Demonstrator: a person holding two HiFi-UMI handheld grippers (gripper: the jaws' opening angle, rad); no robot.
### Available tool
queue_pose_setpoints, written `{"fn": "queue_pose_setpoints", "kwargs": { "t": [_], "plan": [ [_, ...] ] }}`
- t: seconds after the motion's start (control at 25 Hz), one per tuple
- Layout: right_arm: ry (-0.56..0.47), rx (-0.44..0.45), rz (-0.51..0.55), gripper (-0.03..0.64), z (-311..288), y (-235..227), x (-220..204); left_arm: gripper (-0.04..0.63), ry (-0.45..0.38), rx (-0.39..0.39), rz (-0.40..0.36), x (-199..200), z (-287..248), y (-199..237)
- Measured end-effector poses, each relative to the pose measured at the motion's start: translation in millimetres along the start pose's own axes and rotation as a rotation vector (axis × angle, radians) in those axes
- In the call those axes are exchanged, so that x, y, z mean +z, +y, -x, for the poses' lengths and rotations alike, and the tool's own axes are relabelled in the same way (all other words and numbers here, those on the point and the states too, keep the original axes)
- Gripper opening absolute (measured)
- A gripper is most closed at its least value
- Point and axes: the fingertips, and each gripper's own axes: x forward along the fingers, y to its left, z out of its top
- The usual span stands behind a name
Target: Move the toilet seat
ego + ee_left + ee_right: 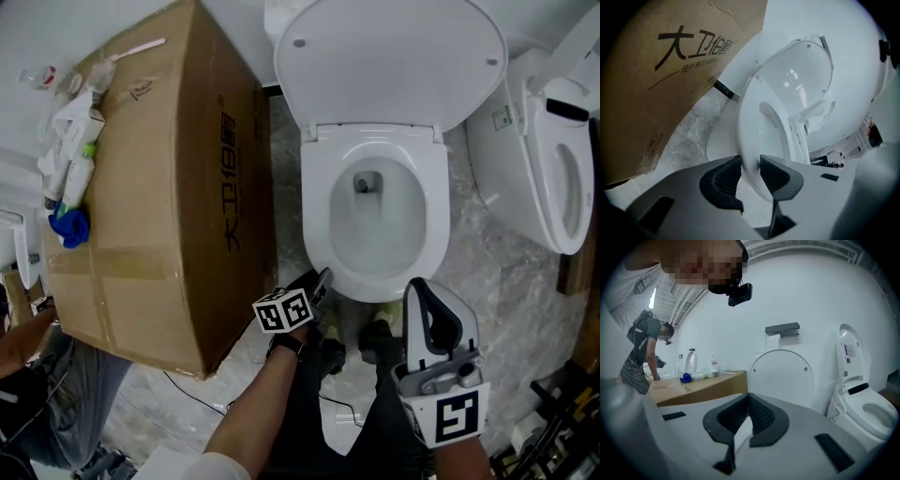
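The white toilet (pixel 375 272) stands with its lid (pixel 389 61) raised and its seat (pixel 315 202) lying flat on the bowl. My left gripper (pixel 322 277) is at the seat's front-left rim. In the left gripper view the seat's edge (pixel 749 126) fills the gap between the jaws of the left gripper (pixel 751 171), and both pads touch it. My right gripper (pixel 419 287) hangs in front of the bowl, apart from it. Its pads meet at the tips with nothing between them (pixel 748 397), and it points level at the lid (pixel 780 376).
A big cardboard box (pixel 169 169) stands close to the toilet's left, with bottles and a blue thing (pixel 70 225) on top. A second toilet (pixel 548 159) stands at the right. Another person (pixel 37 375) bends at the lower left. The floor (pixel 506 281) is grey marble.
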Motion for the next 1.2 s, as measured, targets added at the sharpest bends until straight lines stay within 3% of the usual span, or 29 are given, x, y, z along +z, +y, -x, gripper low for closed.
{"fn": "queue_pose_setpoints", "kwargs": {
  "t": [0.36, 0.64, 1.2],
  "plan": [
    [0.016, 0.019, 0.015, 0.014, 13, 1, 23, 0.12, 0.0, -0.02, 0.033, 12, 26, -28],
    [0.003, 0.005, 0.017, 0.014, 24, 0, 66, 0.121, 0.007, -0.053, 0.061, 26, 52, -64],
    [-0.016, -0.044, 0.005, 0.012, 60, 0, 167, 0.133, -0.056, -0.093, 0.114, 93, 105, -148]
  ]
}}
